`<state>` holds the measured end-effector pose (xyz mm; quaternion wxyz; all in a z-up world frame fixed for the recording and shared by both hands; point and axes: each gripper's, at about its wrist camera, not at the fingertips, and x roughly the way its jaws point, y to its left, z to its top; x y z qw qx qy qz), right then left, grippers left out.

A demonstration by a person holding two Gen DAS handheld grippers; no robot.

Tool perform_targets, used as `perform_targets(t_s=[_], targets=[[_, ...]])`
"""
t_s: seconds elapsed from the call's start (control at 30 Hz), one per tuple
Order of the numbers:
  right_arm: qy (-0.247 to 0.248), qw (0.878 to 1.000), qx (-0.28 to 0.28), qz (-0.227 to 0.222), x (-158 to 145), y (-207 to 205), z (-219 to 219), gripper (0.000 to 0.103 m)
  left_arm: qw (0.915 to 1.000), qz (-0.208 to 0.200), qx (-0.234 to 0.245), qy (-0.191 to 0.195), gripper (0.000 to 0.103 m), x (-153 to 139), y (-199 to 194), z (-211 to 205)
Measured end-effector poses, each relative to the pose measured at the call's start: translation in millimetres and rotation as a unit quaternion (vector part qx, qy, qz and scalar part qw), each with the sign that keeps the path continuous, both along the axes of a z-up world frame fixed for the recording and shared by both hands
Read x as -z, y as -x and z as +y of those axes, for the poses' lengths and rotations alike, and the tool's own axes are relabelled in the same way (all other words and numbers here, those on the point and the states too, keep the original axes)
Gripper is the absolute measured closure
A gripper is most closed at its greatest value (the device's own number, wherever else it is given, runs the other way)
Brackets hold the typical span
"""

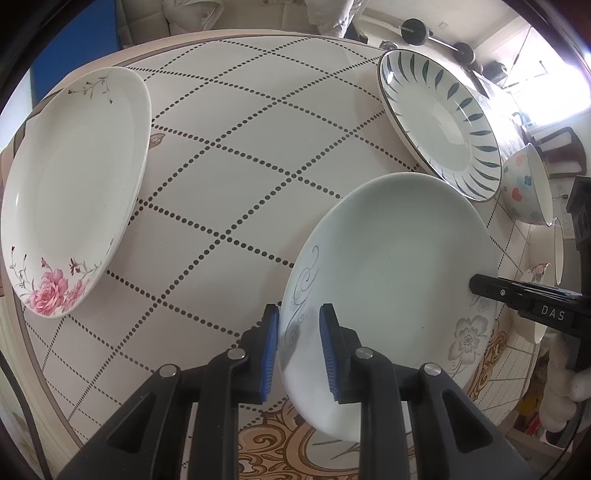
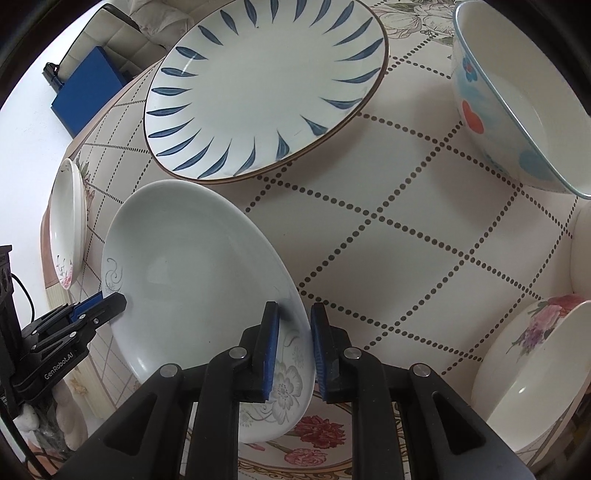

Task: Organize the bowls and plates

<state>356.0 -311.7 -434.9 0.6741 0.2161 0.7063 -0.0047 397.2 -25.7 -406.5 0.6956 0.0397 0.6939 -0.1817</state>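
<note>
A pale plate with a grey flower print (image 1: 399, 258) (image 2: 192, 266) hangs tilted over the near side of the table, carried between both grippers. My left gripper (image 1: 299, 310) is shut on its rim by the grey swirl, one blue pad (image 1: 271, 332) outside the rim and one inside. My right gripper (image 2: 293, 306) is shut on the opposite rim at the grey flower. Each gripper shows in the other's view: the right gripper (image 1: 476, 286) and the left gripper (image 2: 114, 297). A rose-printed plate (image 1: 74, 184) (image 2: 68, 221) and a blue-leaf plate (image 1: 439, 118) (image 2: 266, 85) lie on the table.
A bowl with red hearts and blue flowers (image 2: 517, 92) (image 1: 524, 184) stands to the right, and a white bowl with a pink flower (image 2: 528, 369) sits nearer. The dotted-grid tablecloth (image 1: 258, 166) lies bare between the plates. A person in a pale jacket (image 1: 240, 14) is at the far edge.
</note>
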Motion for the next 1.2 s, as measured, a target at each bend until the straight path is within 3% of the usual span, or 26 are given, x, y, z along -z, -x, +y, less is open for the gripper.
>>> perform_targets(t_s=[0.17,0.27,0.43,0.5,0.53,0.6,0.67,0.73,0.8,0.97,1.2], targets=[[0.008,1.0,-0.002,0.004,1.4,-3.1,9.2,0.083,0.9997,-0.011,-0.002,-0.021,0.082,-5.4,4.2,1.3],[0.02,1.0,-0.003,0.012,0.3,-5.2,15.5,0.083,0.9964,-0.034,-0.035,-0.069,0.078,-12.9,8.3,8.2],[0.092,0.996,-0.011,-0.001,-20.1,-0.9,26.3,0.077,0.9917,-0.068,-0.049,-0.097,0.078,-32.4,20.5,14.5],[0.113,0.993,-0.019,-0.015,-33.1,3.7,32.8,0.07,0.9901,-0.082,-0.053,-0.1,0.073,-43.4,26.7,17.5],[0.125,0.992,-0.022,-0.022,-40.2,6.4,36.4,0.066,0.9899,-0.088,-0.056,-0.096,0.071,-49.5,29.8,18.5],[0.141,0.989,-0.027,-0.04,-55.2,12.5,43.7,0.032,0.988,-0.108,-0.057,-0.095,0.064,-63.4,35.8,19.4],[0.151,0.986,-0.034,-0.057,-70.5,18.7,51.9,0.014,0.9878,-0.12,-0.057,-0.082,0.036,-79.5,39.8,22.7],[0.163,0.983,-0.043,-0.073,-86.9,24.7,61.5,0.012,0.9881,-0.129,-0.057,-0.063,0.028,-95.0,45.1,22.2],[0.173,0.98,-0.053,-0.087,-103.0,29.4,70.5,0.012,0.9877,-0.136,-0.062,-0.046,0.028,-109.8,47.1,22.1],[0.145,0.977,-0.072,-0.136,-142.6,27.5,86.2,0.004,0.9851,-0.152,-0.08,0.004,0.014,-141.6,33.6,33.3],[0.112,0.96,-0.134,-0.218,-183.4,-8.9,141.0,0.004,0.9612,-0.26,-0.091,-0.011,0.014,-184.1,6.4,63.3]])
